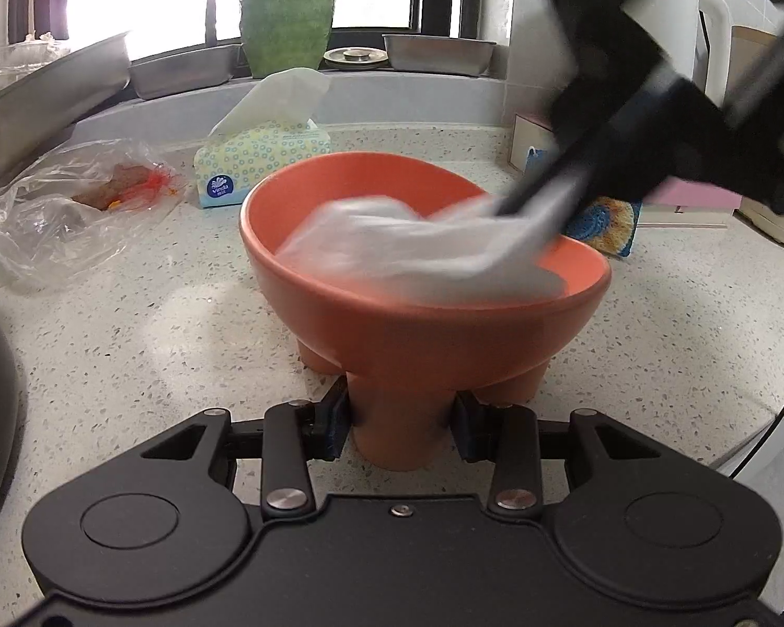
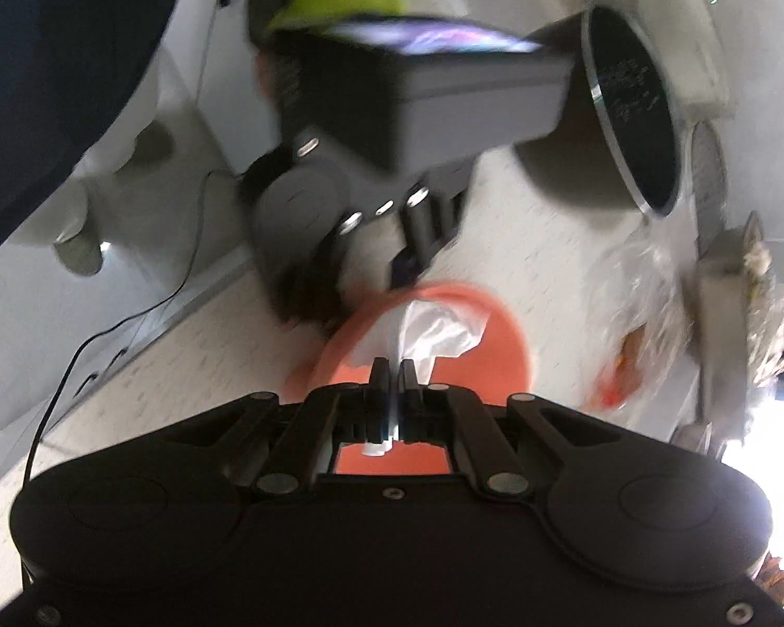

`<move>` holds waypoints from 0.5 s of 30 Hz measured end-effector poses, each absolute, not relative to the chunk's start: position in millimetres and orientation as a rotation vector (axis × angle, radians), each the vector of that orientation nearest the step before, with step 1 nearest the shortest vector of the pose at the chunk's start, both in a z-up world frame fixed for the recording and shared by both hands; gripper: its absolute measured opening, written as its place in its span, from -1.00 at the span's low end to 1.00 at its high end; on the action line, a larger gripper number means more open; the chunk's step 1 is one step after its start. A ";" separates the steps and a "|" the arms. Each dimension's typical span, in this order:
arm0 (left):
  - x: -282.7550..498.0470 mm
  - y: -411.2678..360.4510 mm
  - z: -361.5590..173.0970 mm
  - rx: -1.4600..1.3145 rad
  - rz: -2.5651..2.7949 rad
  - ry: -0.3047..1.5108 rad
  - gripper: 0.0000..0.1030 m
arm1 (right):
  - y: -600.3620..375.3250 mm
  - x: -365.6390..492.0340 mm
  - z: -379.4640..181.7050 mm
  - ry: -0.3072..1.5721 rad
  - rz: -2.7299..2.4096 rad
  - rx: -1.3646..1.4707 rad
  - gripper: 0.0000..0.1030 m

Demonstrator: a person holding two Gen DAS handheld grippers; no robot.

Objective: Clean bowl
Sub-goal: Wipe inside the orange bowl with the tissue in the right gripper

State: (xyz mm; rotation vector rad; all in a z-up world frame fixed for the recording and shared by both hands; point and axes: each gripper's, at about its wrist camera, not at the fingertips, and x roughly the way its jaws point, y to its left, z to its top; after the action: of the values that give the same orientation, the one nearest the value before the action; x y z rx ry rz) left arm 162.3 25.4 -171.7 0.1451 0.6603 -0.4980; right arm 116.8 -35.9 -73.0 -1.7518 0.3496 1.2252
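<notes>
From my left wrist camera, the orange footed bowl stands on the speckled table, right in front of me. My left hand-held gripper is clamped on the bowl's nearest foot, one pad pressing on each side, which steadies the bowl. Inside the bowl lies a white tissue, blurred with motion, and my right hand-held gripper reaches in from the upper right with the tissue pinched at its tip. Farther back on the left sit a tissue box with a sheet sticking up and a crumpled plastic bag; a green vase stands on the far windowsill, and a patterned sponge lies just behind the bowl on the right.

From my right wrist camera, my right hand-held gripper is clenched tight on the tissue, which fans out beyond the fingertips into the bowl. Beyond it I see my left hand-held gripper at the bowl's far edge, blurred.

I judge the wiping to be under way: tissue is against the inner wall, but I cannot tell how much of the interior is clean. Finishing the wipe and discarding the tissue seem left to do.
</notes>
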 end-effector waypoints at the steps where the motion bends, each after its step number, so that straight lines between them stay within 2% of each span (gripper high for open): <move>1: 162.0 25.4 -171.7 0.144 -0.497 0.660 -0.26 | -31.0 122.4 -73.7 0.343 1.215 -1.743 -0.95; 8: 161.2 27.1 -170.6 0.141 -0.500 0.666 -0.26 | -17.3 155.0 -82.6 0.342 1.131 -1.705 -0.94; 15: 161.9 28.1 -170.6 0.142 -0.501 0.668 -0.26 | -38.7 182.2 -92.2 0.428 1.026 -1.700 -0.94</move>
State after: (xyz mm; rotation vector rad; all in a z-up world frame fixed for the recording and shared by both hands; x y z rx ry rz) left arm 161.9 28.1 -170.6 0.1419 0.6679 -0.5013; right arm 182.2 -38.7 -92.2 -1.7004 0.4284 1.0259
